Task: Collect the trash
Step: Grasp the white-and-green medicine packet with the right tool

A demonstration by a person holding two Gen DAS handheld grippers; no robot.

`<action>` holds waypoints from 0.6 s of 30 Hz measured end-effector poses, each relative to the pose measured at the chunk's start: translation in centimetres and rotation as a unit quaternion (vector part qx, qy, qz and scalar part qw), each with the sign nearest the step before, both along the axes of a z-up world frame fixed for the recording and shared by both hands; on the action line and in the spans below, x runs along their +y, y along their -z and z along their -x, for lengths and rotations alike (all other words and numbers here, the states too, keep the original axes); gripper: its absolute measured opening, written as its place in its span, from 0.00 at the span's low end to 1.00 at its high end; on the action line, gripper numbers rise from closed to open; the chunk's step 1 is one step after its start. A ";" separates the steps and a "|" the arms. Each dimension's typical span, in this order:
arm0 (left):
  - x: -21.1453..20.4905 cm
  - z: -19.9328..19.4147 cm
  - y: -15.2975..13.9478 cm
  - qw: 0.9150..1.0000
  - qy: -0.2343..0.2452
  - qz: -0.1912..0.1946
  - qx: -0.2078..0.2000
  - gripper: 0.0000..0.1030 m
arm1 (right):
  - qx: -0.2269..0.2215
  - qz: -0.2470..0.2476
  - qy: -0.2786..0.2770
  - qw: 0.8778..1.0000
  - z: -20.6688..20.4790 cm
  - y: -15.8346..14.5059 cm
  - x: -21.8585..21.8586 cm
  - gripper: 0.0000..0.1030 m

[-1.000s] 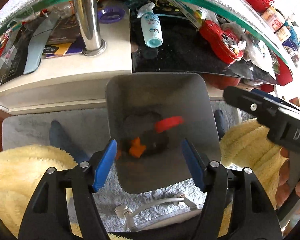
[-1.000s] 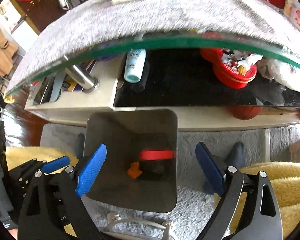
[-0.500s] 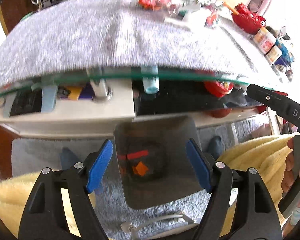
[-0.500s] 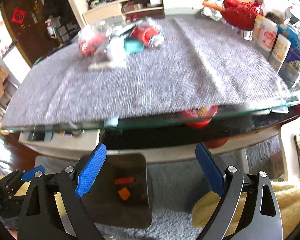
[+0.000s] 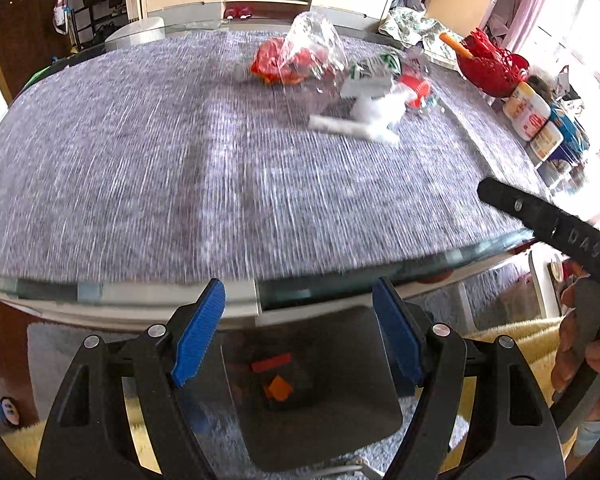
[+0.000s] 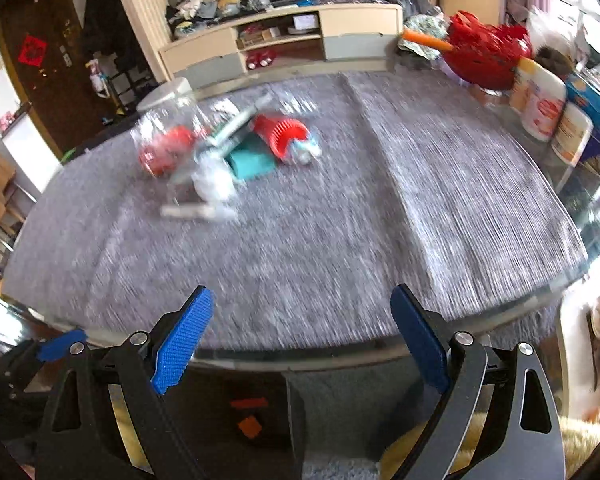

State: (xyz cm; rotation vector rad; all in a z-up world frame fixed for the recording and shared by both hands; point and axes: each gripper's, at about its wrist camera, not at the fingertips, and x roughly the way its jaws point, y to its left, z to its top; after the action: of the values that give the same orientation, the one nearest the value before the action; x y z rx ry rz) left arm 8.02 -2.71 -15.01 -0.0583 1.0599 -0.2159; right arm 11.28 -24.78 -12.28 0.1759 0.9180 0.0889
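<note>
A pile of trash [image 5: 340, 80] lies far across the grey table cloth [image 5: 180, 180]: clear plastic, red wrappers, white paper and a white stick. It also shows in the right wrist view [image 6: 224, 152], with a teal packet [image 6: 250, 164]. A grey bin [image 5: 312, 392] stands on the floor below the table edge, with red and orange scraps [image 5: 276, 384] inside; it also shows in the right wrist view [image 6: 220, 420]. My left gripper [image 5: 298, 336] is open and empty above the bin. My right gripper [image 6: 300, 340] is open and empty at the table's near edge.
A red basket [image 5: 488, 64] and several jars [image 5: 534, 120] stand at the table's right side. The glass table edge [image 5: 340, 284] runs just in front of both grippers. A yellow fluffy rug [image 5: 512, 328] lies on the floor. A TV cabinet [image 6: 284, 36] stands behind.
Both grippers have risen from under the table edge near the bin to above table height, so the table top and trash pile come into view. Both stayed open.
</note>
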 end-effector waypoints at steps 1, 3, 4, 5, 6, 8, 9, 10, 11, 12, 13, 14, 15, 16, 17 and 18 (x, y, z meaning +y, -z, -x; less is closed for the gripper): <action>0.1 -0.4 0.0 1.000 0.000 0.000 0.000 0.70 | -0.005 0.000 -0.003 1.000 -0.6 -0.4 0.3 0.87; 0.1 -1.3 -0.1 1.000 -0.002 0.002 0.000 0.70 | -0.014 0.003 -0.007 1.000 -2.2 -1.1 0.8 0.87; 0.0 -1.7 -0.2 1.000 -0.002 0.003 -0.002 0.70 | -0.016 0.003 -0.009 1.000 -3.1 -1.3 1.1 0.87; -0.1 -2.3 -0.4 1.000 0.000 0.002 -0.005 0.70 | -0.016 0.001 -0.009 1.000 -3.8 -1.4 1.2 0.87; -0.3 -2.8 -0.5 1.000 0.001 -0.001 -0.008 0.70 | -0.016 -0.005 -0.010 1.000 -4.7 -1.6 1.4 0.87; -0.6 -3.9 -0.7 1.000 0.003 -0.007 -0.013 0.70 | -0.014 -0.020 -0.009 1.000 -6.5 -1.7 1.6 0.87; -0.8 -4.4 -0.8 1.000 0.004 -0.007 -0.016 0.70 | -0.012 -0.023 -0.009 1.000 -7.1 -1.7 1.8 0.84; -0.9 -4.8 -0.9 1.000 0.005 -0.008 -0.018 0.70 | -0.011 -0.026 -0.010 1.000 -7.7 -1.6 2.0 0.83; -1.2 -5.4 -1.0 1.000 0.007 -0.007 -0.020 0.70 | -0.008 -0.030 -0.011 0.999 -8.4 -1.4 2.2 0.80; -1.4 -5.8 -1.0 1.000 0.009 -0.005 -0.021 0.70 | -0.003 -0.036 -0.012 0.999 -9.1 -1.2 2.4 0.76; -1.5 -6.0 -1.0 1.000 0.010 -0.004 -0.022 0.70 | 0.003 -0.043 -0.013 0.999 -9.9 -0.9 2.5 0.74; -1.8 -6.4 -1.0 1.000 0.012 -0.004 -0.022 0.70 | 0.009 -0.047 -0.012 0.999 -10.4 -0.5 2.6 0.72; -1.9 -6.6 -1.0 1.000 0.013 -0.003 -0.023 0.70 | 0.012 -0.050 -0.011 0.999 -10.8 -0.3 2.8 0.71; -2.1 -6.9 -1.0 1.000 0.015 -0.003 -0.023 0.70 | 0.016 -0.052 -0.010 0.998 -11.1 0.0 2.8 0.71; -2.1 -7.1 -0.9 1.000 0.016 -0.002 -0.022 0.70 | 0.018 -0.053 -0.009 0.998 -11.2 0.3 2.9 0.71; -2.2 -7.3 -0.9 1.000 0.017 -0.001 -0.022 0.70 | 0.023 -0.058 -0.008 0.998 -11.5 0.6 2.9 0.70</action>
State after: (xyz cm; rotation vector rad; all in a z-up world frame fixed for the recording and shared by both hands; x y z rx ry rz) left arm 15.32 -4.93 -14.13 -0.0330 1.0184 -0.2463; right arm 22.78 -21.87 -12.88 0.2791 0.9616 0.1541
